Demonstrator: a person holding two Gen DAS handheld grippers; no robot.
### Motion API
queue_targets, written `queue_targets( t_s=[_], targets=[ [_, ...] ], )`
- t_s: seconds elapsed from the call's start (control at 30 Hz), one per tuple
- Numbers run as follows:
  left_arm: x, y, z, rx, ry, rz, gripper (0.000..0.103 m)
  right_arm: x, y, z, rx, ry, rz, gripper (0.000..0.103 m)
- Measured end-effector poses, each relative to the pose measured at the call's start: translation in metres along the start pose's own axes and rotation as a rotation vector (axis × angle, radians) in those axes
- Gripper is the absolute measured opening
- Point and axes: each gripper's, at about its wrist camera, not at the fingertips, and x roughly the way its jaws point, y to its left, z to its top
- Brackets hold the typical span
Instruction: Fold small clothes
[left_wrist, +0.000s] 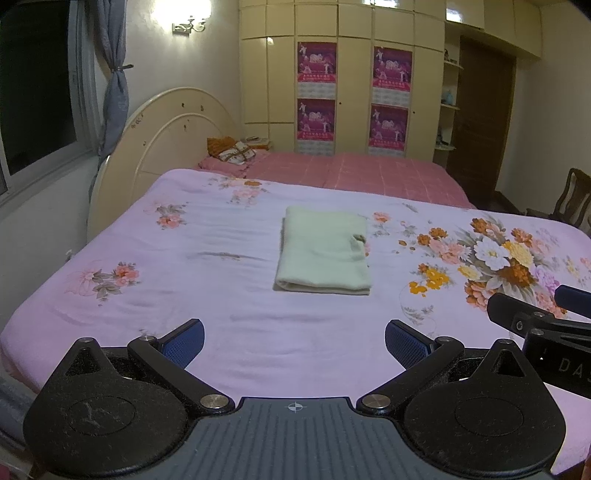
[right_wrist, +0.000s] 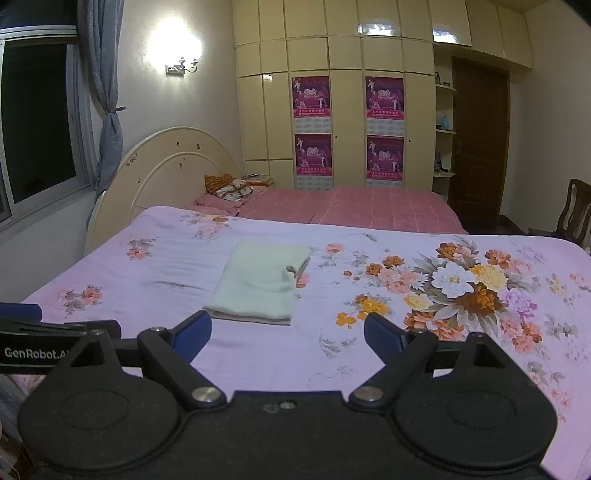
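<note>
- Left gripper (left_wrist: 294, 341): jaws spread wide, nothing between the blue pads, held over the near edge of the floral bedsheet (left_wrist: 155, 295).
- Right gripper (right_wrist: 288, 334): likewise spread and empty, just beside the left one; each shows at the edge of the other's view.
- Folded cloth (left_wrist: 323, 254): a pale green rectangle lying flat on the sheet, ahead of both grippers and apart from them, touched by neither.
- Bearing: nearly dead ahead of the left gripper; ahead and to the left of the right gripper's centre line (right_wrist: 260, 282).
- Long axis: runs away from the grippers, near short edge facing them, layered fold visible there.
- Small tab or flap shows on the cloth's right edge.
- Judgement: the left gripper is better aligned for a straight reach to the near edge; neither is clearly closer.
- Beyond: pink checked bedcover (left_wrist: 354, 173), then the wardrobe (left_wrist: 354, 74).
</note>
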Motion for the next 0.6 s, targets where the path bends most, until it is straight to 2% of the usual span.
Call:
queue_targets(
  t_s=[0.47,0.6],
  targets=[
    [0.017,-0.001,0.002,-0.002,0.032,-0.021,0.103,0.01,-0.001,-0.002,0.006,0.016,0.004,0.089],
    [0.023,-0.003,0.004,0.014,0.012,-0.024,0.103,0.015,0.0,-0.003,0.012,0.02,0.003,0.089]
  ],
)
